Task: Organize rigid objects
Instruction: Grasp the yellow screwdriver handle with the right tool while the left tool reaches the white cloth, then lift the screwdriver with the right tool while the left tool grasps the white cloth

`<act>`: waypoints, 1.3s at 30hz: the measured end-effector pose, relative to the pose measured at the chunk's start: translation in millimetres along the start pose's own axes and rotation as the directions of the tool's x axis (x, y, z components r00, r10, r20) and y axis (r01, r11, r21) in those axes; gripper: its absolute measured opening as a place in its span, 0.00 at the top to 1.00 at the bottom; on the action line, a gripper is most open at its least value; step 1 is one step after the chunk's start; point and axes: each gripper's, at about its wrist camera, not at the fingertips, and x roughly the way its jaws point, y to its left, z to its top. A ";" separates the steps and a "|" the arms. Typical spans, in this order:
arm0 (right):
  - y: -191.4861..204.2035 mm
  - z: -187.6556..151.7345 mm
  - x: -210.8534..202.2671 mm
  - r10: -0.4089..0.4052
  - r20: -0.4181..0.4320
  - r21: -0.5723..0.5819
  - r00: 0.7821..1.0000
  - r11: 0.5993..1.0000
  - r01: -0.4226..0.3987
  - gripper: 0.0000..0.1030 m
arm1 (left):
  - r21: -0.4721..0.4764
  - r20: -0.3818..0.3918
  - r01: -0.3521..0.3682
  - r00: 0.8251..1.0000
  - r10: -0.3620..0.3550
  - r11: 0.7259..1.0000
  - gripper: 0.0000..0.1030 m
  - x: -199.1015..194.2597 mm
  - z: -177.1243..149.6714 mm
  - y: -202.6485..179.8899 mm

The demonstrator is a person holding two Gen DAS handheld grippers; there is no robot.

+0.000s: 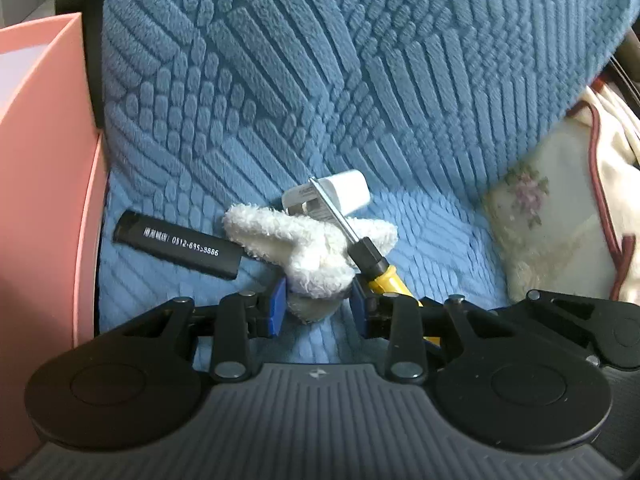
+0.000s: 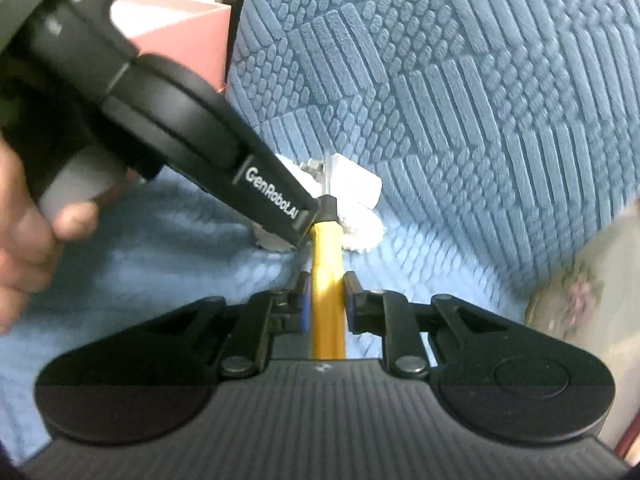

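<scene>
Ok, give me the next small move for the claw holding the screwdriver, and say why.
Probably lift the right claw a little further, straight up. It is shut on the yellow handle of the screwdriver, whose metal shaft lies across the fluffy white cloth that the left claw holds and the white charger. Rising first should free it before heading to the pink box.

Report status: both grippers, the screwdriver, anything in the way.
Left gripper shut on white fluffy cloth. Right gripper shut on screwdriver by its yellow handle. Cloth overlaps the shaft; white charger and black stick lie close.
</scene>
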 end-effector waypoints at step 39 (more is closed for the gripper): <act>39.3 -115.0 -92.3 -0.045 -0.094 0.520 0.995 0.850 0.088 0.80 | 0.023 -0.001 -0.076 0.997 0.076 0.997 0.64 -89.5 -141.1 -24.6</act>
